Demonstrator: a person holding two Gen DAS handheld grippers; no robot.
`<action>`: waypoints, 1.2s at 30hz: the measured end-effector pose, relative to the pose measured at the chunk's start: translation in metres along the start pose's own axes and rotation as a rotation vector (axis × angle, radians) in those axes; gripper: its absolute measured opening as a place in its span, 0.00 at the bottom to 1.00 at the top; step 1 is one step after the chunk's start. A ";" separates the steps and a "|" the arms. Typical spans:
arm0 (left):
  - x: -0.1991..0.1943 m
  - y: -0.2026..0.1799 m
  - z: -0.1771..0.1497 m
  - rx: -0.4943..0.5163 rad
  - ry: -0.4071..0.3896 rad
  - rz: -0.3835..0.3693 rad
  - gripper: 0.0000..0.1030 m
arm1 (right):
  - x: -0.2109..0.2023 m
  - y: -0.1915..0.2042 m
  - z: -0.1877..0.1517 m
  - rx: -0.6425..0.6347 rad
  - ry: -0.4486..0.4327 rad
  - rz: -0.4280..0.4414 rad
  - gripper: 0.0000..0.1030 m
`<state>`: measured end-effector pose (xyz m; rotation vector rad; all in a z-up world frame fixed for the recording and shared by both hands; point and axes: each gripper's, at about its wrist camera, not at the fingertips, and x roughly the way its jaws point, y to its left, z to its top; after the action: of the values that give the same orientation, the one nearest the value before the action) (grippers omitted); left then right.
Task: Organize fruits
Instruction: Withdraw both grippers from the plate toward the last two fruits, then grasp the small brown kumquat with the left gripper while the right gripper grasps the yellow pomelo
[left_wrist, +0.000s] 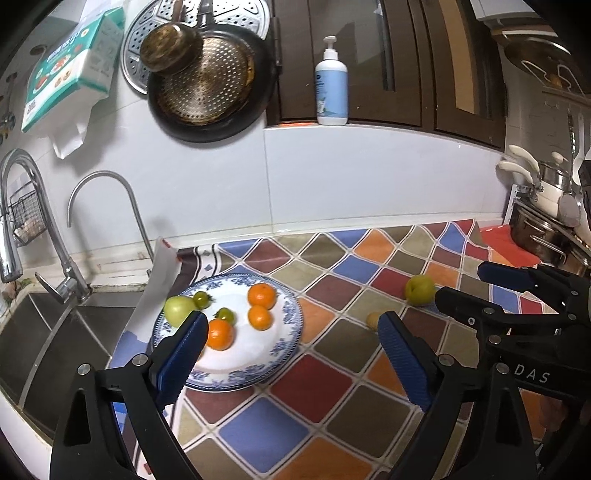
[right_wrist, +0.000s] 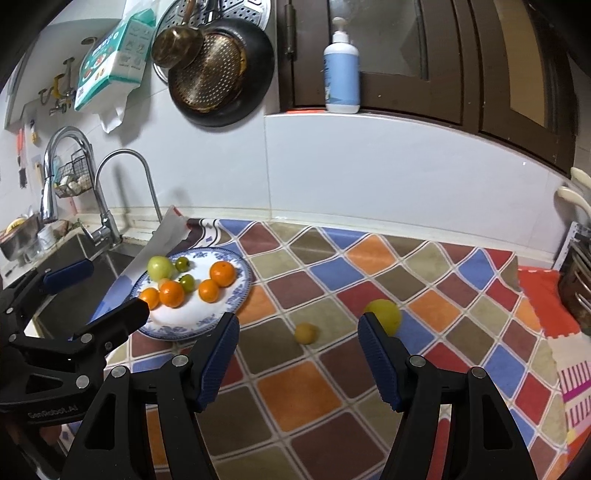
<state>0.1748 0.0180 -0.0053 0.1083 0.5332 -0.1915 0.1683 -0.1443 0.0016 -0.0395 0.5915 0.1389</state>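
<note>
A blue-and-white plate (left_wrist: 284, 332) (right_wrist: 242, 291) on the checkered mat holds several oranges (left_wrist: 261, 295) (right_wrist: 222, 273), two small green tomatoes (left_wrist: 225, 315) (right_wrist: 187, 282) and a green apple (left_wrist: 177, 309) (right_wrist: 159, 267). A yellow-green fruit (left_wrist: 419, 290) (right_wrist: 386, 314) and a small yellow fruit (left_wrist: 373, 320) (right_wrist: 306, 333) lie loose on the mat to the plate's right. My left gripper (left_wrist: 291, 332) (right_wrist: 99, 291) is open and empty above the plate's near edge. My right gripper (right_wrist: 297, 332) (left_wrist: 465, 284) is open and empty, with the small yellow fruit between its fingertips' line of sight.
A sink (left_wrist: 55, 332) with two faucets (left_wrist: 110, 206) lies left of the plate. A pan (left_wrist: 210, 85) and strainers hang on the wall; a pump bottle (left_wrist: 331, 88) stands on the ledge. Pots (left_wrist: 546, 221) stand at the far right.
</note>
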 end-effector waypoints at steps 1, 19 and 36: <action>0.000 -0.003 0.001 0.000 -0.001 0.000 0.92 | -0.001 -0.003 0.000 0.000 -0.001 -0.002 0.65; 0.039 -0.055 0.010 0.062 0.031 -0.024 0.93 | 0.015 -0.057 -0.001 -0.011 0.013 -0.008 0.65; 0.111 -0.077 -0.004 0.125 0.167 -0.084 0.92 | 0.082 -0.086 -0.011 -0.014 0.114 -0.002 0.65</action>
<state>0.2503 -0.0731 -0.0694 0.2251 0.6926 -0.2997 0.2415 -0.2203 -0.0531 -0.0621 0.7043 0.1393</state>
